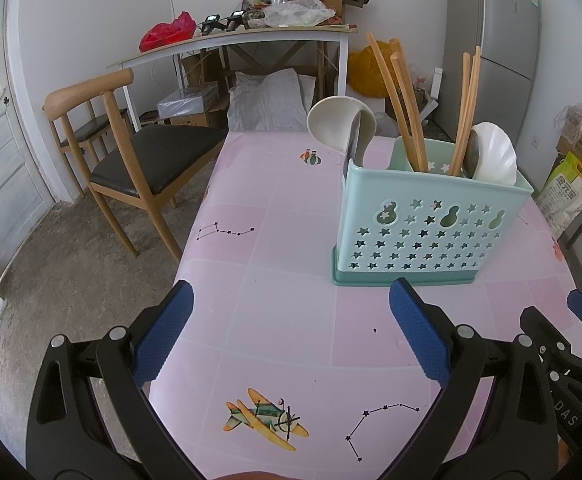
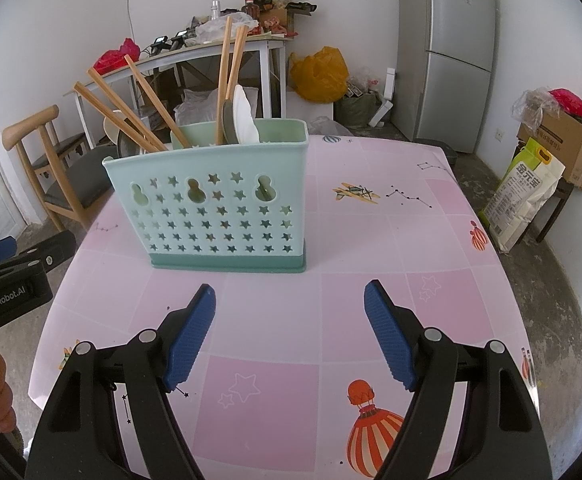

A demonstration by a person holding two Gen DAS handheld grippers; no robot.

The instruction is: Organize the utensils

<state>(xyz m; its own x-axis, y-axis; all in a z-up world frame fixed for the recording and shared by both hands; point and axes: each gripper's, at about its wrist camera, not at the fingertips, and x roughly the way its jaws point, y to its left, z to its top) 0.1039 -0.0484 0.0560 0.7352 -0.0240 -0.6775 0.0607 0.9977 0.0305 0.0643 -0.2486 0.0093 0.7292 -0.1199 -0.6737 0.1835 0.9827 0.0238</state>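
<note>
Left gripper [image 1: 291,334] and right gripper [image 2: 290,334], low in each frame: jaws spread, nothing between them. Beyond, mid-frame on the table [image 2: 371,240], stands the caddy [image 2: 215,204]: thin perforated plastic, probably light and easily tipped. Chopsticks [image 2: 227,76] and spoons [image 2: 245,116] lean inside. Chopsticks appear stiff, smooth and slippery; pinch mid-shaft. Spoons look rigid; grip their handles.

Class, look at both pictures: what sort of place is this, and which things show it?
Probably a lived-in home dining or kitchen area: a grey fridge in the corner, a pink-clothed table bearing a utensil holder of chopsticks and spoons, and a wooden chair.
</note>
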